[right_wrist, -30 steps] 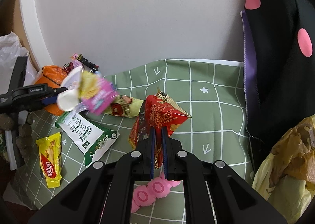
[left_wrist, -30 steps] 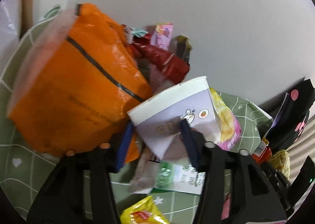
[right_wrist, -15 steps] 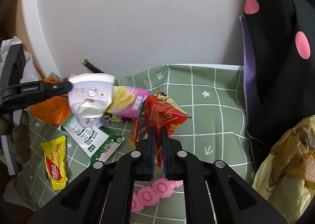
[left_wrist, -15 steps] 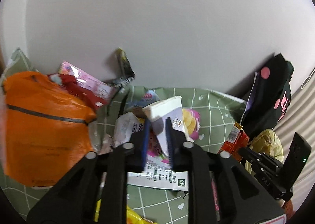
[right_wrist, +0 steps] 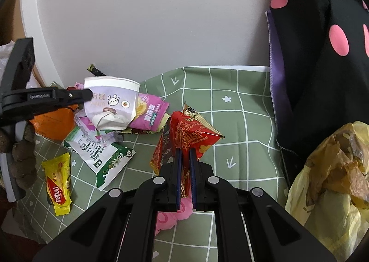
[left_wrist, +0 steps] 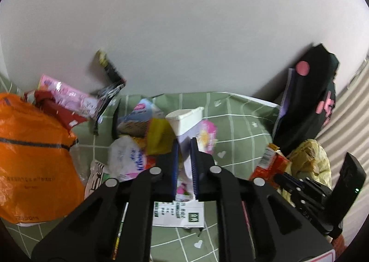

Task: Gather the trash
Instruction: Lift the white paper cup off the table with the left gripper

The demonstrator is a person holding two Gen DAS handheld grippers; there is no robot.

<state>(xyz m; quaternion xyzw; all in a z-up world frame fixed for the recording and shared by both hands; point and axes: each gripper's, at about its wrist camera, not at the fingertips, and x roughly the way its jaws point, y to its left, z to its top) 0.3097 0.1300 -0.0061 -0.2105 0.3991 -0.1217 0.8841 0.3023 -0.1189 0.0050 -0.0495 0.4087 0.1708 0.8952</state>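
Centre frame: left gripper [left_wrist: 184, 146], jaws just closing, clamped on crushed paper cup [left_wrist: 188, 123]; right gripper [right_wrist: 185, 158] clamped on red snack packet [right_wrist: 189, 132].

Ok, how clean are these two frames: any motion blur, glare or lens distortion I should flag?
Left wrist view: motion-smeared, the paper cup and orange bag soft-edged, print unreadable. Right wrist view: sharp, lettering on the red snack packet and yellow wafer wrapper crisp. Both: heavy fisheye bending of the green checked cloth, dark corners, flat light, no glare worth flagging.
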